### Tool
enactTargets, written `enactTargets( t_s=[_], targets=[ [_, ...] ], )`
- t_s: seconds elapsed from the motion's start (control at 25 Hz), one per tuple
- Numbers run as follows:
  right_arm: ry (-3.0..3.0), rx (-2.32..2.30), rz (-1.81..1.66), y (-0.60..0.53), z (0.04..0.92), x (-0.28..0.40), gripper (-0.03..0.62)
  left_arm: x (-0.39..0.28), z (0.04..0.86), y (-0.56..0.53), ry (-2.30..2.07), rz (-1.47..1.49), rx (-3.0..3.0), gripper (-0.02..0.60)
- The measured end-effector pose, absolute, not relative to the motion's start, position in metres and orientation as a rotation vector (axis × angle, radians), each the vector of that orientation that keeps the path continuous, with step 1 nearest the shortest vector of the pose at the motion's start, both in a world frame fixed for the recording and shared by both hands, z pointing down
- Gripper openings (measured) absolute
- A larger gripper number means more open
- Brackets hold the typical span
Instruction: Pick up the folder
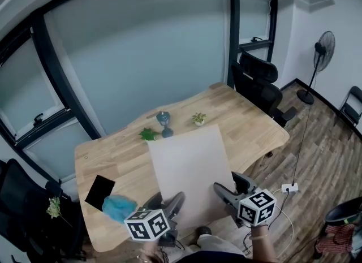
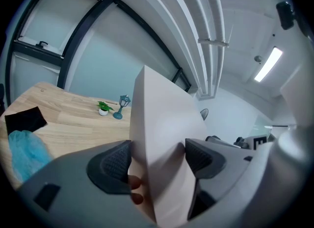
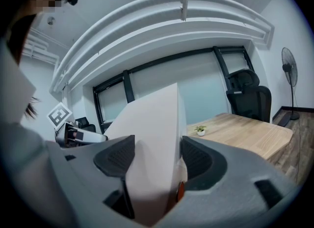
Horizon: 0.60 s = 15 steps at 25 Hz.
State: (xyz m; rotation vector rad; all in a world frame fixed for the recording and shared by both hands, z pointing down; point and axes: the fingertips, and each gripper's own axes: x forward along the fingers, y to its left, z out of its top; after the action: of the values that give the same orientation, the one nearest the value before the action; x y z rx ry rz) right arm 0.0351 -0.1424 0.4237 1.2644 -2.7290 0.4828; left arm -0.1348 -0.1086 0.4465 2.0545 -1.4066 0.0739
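I am looking down on a pale wooden desk (image 1: 249, 115) in an office with frosted glass along the far wall, a black chair (image 1: 260, 86) at its far right corner and a fan (image 1: 322, 52) standing beyond it. The folder (image 1: 189, 166), a large pale sheet-like thing, is lying over the middle of the desk with its long axis running from me toward the far side. I am holding it by its near short edge. The left gripper (image 1: 167, 201) is biting the near-left corner and the right gripper (image 1: 232, 185) the near-right one. In each gripper view the pads are pressing on both faces of the folder, with the jaws standing fairly wide around its thickness.

The folder is stretching away from both sets of jaws, so neither hand is nearer. I am judging that the lift depends on both hands rising evenly, or the far end will sag or twist. The far edge seems to be clear of the wood, near a small lantern (image 1: 163, 123) and a potted plant (image 1: 198, 119), though from above I cannot be sure. A blue cloth (image 1: 117, 208) and a black card (image 1: 100, 191) are lying to the near left, apart from the folder.
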Motion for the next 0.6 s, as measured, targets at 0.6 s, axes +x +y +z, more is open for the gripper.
enactTargets(
  t_s=[0.6],
  targets=[
    [-2.719,1.297,0.468,-0.105,0.422,0.027,0.301,-0.144,0.445,-0.074,-1.397,0.079,2.073,0.337]
  ],
)
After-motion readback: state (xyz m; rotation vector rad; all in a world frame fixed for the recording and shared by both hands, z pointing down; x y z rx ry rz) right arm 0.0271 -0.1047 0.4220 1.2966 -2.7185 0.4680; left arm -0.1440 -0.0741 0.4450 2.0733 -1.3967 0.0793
